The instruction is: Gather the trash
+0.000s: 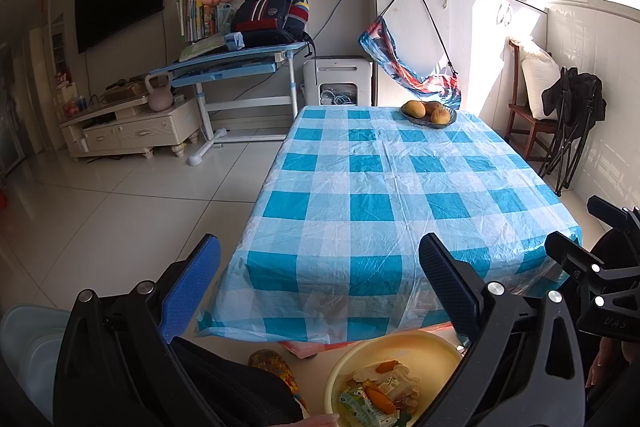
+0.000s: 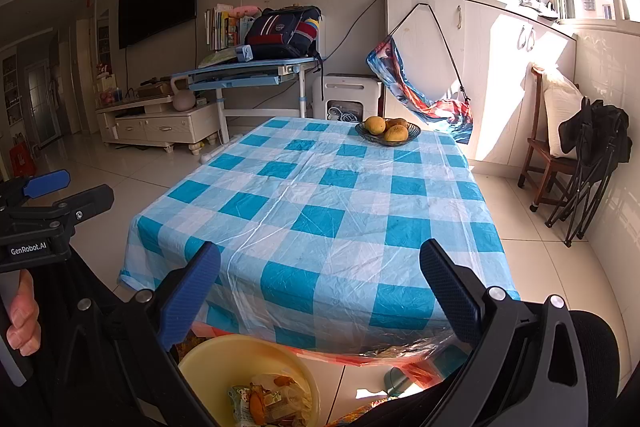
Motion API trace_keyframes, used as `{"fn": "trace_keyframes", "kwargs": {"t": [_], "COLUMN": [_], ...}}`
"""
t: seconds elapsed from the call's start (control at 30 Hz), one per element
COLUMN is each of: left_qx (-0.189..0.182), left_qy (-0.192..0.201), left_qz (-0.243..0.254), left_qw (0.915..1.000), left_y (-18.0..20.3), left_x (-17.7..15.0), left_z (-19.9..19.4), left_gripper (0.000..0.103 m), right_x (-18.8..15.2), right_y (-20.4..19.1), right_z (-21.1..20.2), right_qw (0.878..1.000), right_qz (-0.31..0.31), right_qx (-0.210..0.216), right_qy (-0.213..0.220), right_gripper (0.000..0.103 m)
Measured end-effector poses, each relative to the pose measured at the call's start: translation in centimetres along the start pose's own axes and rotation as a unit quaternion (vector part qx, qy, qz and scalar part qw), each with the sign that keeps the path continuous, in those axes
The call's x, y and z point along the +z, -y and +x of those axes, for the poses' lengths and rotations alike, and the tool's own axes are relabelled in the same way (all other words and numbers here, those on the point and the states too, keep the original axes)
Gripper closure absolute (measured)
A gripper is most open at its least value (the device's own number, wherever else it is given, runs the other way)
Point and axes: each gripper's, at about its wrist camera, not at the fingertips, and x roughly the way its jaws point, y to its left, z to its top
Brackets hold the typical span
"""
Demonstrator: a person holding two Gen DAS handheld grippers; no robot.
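Below the near edge of the table (image 1: 360, 187), down by the floor, sits one round yellow basin (image 1: 404, 349), open side up. It holds the trash (image 1: 380, 393): a loose heap of crumpled wrappers, a greenish packet and orange peel pieces, too jumbled to count or to give any one direction. From the right wrist view the same basin (image 2: 224, 359) lies low and left of centre, with the trash (image 2: 268, 401) piled toward its near side.

Both tools hang above the basin, pointing across the table toward the far wall. The left gripper (image 1: 320, 283) has its jaws spread wide with nothing between them, and the right gripper (image 2: 320, 291) is likewise wide apart and holding nothing. A hand (image 2: 22, 315) grips the left tool's handle at the left edge of the right wrist view.

On the blue and white checked tablecloth (image 2: 320, 211), at the far end, stands one dark glass bowl (image 2: 388, 141) with yellow-orange fruits (image 2: 376, 125) in it; three show clearly, a fourth darker one is partly hidden behind.
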Motion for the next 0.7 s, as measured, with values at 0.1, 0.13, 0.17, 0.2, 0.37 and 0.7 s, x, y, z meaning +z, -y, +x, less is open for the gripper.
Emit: {"fn": "trace_keyframes", "kwargs": {"t": [0.1,0.13,0.17,0.2,0.37,0.7], "left_qx": [0.000,0.000,0.000,0.000,-0.002,-0.054], "left_qy": [0.000,0.000,0.000,0.000,-0.001,-0.028], "left_qz": [0.000,0.000,0.000,0.000,-0.002,-0.082], "left_qw": [1.0000,1.0000,1.0000,1.0000,1.0000,0.9948], "left_y": [0.0,0.0,0.0,0.0,0.0,-2.2], "left_x": [0.0,0.0,0.0,0.0,0.0,-0.7], "left_z": [0.0,0.0,0.0,0.0,0.0,1.2], "left_gripper": [0.007,0.007,0.007,0.007,0.007,0.007], "right_x": [0.0,0.0,0.0,0.0,0.0,0.0], "right_y": [0.0,0.0,0.0,0.0,0.0,0.0], "right_z": [0.0,0.0,0.0,0.0,0.0,0.0], "right_qw": [1.000,1.000,1.000,1.000,1.000,1.000], "right_qz": [0.000,0.000,0.000,0.000,0.000,0.000], "right_qx": [0.000,0.000,0.000,0.000,0.000,0.000], "right_qy": [0.000,0.000,0.000,0.000,0.000,0.000], "right_gripper": [0.007,0.007,0.007,0.007,0.007,0.007]}}
